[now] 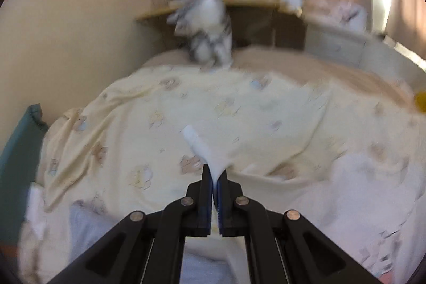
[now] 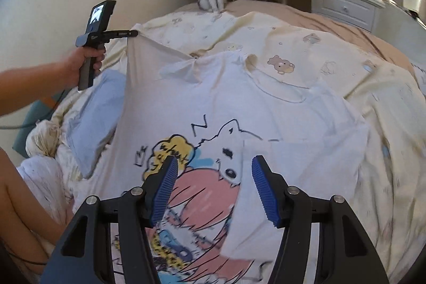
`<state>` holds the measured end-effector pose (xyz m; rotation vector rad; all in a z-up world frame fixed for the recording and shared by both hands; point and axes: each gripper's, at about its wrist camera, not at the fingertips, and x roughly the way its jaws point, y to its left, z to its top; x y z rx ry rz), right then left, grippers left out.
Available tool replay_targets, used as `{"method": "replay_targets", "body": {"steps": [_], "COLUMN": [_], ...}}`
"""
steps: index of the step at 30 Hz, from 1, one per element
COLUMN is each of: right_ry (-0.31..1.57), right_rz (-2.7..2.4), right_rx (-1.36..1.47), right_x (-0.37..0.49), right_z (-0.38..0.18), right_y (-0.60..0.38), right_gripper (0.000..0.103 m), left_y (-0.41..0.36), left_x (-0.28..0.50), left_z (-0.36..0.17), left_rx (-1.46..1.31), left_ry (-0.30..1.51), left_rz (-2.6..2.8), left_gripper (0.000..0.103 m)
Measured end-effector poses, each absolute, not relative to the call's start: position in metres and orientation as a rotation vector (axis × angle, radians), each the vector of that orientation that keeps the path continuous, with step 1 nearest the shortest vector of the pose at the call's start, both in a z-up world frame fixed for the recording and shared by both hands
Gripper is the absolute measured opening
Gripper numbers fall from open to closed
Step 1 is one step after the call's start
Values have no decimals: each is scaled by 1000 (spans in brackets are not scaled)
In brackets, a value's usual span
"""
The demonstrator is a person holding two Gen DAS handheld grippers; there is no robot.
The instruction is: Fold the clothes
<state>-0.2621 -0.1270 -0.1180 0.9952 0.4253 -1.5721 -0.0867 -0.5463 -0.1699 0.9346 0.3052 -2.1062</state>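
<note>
— Cream quilt (image 2: pixel 306 49) underneath, white shirt (image 2: pixel 279 108) face-up across it, print showing, right side apparently already turned over the print. Where are the tools?

— Left gripper (image 2: pixel 134 33) is pinching the shirt's left sleeve, lifted off the bed. Right gripper (image 2: pixel 214 188) hovers spread above the print, holding nothing.

— How should that sleeve fold go?

— I'd judge: keep the cloth taut, carry it inward over the print, lay it flat, edge straight, no bunching at the shoulder.
</note>
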Motion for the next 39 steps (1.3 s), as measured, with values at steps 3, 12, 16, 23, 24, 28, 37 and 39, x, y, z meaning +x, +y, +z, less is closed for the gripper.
{"method": "replay_targets", "body": {"steps": [3, 12, 16, 23, 24, 28, 37, 39], "right_ry": [397, 459, 495, 493, 541, 753, 979, 970], "right_rz": [-1607, -1612, -1600, -1493, -1481, -1419, -1297, -1237], "right_rx": [985, 992, 1026, 1091, 1076, 1000, 828, 808], "right_x": [-248, -219, -226, -255, -258, -257, -213, -196], "right_z": [-106, -106, -123, -154, -159, -190, -261, -257], "right_y": [-109, -79, -80, -129, -146, -215, -290, -282], "right_gripper": [63, 63, 63, 63, 63, 63, 34, 3], "left_y": [-467, -246, -267, -373, -380, -379, -369, -377], "left_x": [-108, -68, -42, -45, -46, -52, -77, -76], "left_z": [-154, -274, -265, -259, -263, -277, -306, -305], "left_rx": [923, 1755, 1736, 1540, 1546, 1528, 1565, 1546], "left_ry": [-129, -552, -414, 87, 119, 114, 102, 145], "left_rz": [-2320, -2795, -2813, -2593, -2578, -2582, -2601, -2585], "left_gripper": [3, 18, 34, 45, 45, 45, 44, 10]}}
